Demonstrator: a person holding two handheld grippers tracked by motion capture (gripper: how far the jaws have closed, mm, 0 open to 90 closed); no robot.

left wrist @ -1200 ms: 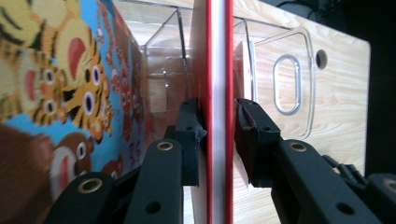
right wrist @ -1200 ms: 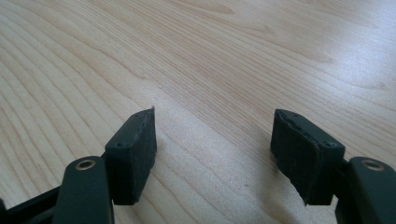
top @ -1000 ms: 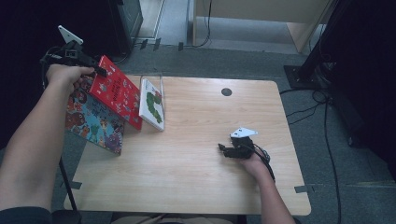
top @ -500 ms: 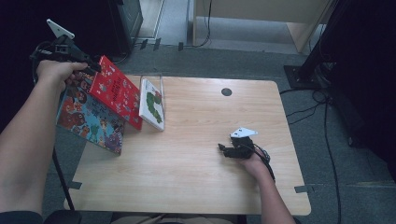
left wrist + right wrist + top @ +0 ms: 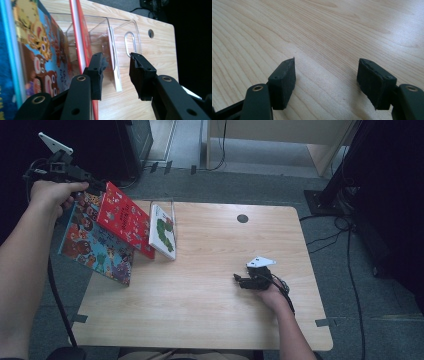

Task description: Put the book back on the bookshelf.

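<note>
left gripper [image 5: 92,185] jaws widening, empty, beside thin red hardcover picture book [image 5: 125,219] | book looking stiff, light, glossy-slippery; pinching top edge | right gripper [image 5: 240,281] resting wide, empty

Around the right gripper [image 5: 239,281] the wooden table [image 5: 210,320] lies bare on every side, so it could pass freely ahead or sideways. The left gripper [image 5: 116,68] is hemmed in: the red book [image 5: 80,45] leans just beside its left jaw, a blue picture book [image 5: 30,62] beyond that, and the clear rack [image 5: 130,37] with a thin white book [image 5: 115,72] stands straight ahead.
</note>
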